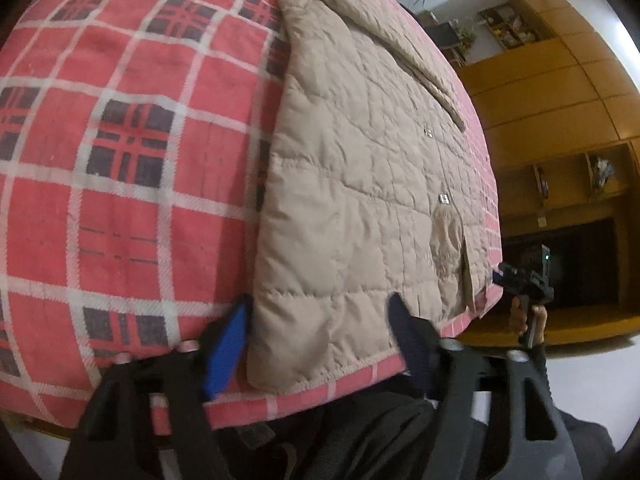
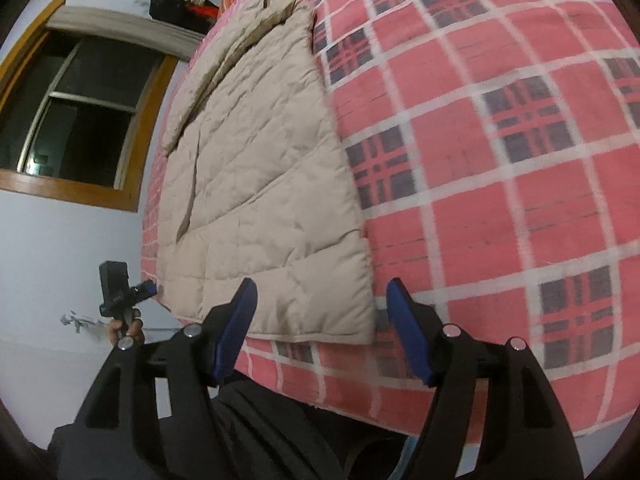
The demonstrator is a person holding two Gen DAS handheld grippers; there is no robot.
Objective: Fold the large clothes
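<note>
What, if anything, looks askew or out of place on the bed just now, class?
Nothing stands out. The beige quilted coat lies flat on the red plaid blanket, its hem near the bed's edge. Both the left gripper and the right gripper are open at its hem corners.

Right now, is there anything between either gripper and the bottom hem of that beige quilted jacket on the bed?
Nothing visible. The left gripper and right gripper are both open at the hem of the beige quilted jacket, which lies flat on the plaid bedcover. Only bare cover and hem lie between the fingers.
</note>
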